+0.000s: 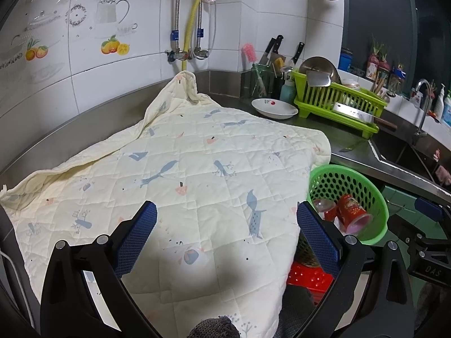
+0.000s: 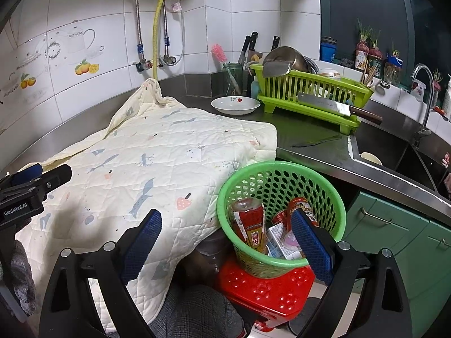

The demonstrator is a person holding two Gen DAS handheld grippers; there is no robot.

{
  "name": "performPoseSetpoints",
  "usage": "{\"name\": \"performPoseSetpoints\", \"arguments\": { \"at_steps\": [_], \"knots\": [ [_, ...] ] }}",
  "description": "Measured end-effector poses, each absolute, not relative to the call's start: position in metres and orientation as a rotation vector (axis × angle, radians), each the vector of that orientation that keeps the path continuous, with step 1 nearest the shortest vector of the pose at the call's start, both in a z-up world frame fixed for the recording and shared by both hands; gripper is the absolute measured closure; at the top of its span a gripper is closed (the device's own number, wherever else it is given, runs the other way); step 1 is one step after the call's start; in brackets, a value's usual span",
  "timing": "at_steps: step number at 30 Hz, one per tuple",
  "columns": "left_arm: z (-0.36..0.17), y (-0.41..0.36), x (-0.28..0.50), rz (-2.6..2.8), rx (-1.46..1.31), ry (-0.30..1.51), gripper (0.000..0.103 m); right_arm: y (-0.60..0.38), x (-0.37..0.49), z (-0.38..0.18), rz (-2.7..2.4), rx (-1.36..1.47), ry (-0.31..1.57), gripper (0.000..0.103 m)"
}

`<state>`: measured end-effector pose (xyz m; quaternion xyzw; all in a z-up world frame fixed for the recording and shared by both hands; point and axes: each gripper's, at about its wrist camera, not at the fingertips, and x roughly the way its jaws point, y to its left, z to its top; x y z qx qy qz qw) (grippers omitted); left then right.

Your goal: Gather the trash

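Note:
A green perforated basket point(image 2: 282, 186) stands on a red stool point(image 2: 270, 290) beside the counter; it also shows in the left wrist view point(image 1: 349, 186). It holds red cans point(image 2: 249, 222), a small carton point(image 2: 279, 239) and a pink-ended cup point(image 1: 355, 214). A cream quilted cloth point(image 1: 183, 174) covers the counter; it also shows in the right wrist view point(image 2: 146, 169). My left gripper point(image 1: 227, 222) is open and empty above the cloth's front edge. My right gripper point(image 2: 227, 231) is open and empty, its right finger over the basket rim. The left gripper's body shows at the right wrist view's left edge point(image 2: 33, 186).
A white bowl point(image 2: 235, 104), a green dish rack point(image 2: 313, 95) with a cleaver point(image 2: 338, 107), a knife block and a jar stand at the back. A small knife point(image 2: 315, 140) lies on the counter. A sink point(image 2: 394, 155) with a tap is at the right, green cabinets point(image 2: 394, 225) below.

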<state>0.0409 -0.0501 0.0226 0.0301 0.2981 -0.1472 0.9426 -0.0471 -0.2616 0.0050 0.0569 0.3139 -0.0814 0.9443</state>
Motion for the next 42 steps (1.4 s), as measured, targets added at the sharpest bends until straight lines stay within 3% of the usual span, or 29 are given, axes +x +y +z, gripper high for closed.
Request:
{"name": "performPoseSetpoints", "arguments": {
  "at_steps": [42],
  "knots": [
    [0.0163,-0.0520,0.0377,-0.267,0.122,0.589,0.005,-0.2664,-0.0460,0.0020,-0.179,0.128,0.642,0.013]
  ]
}}
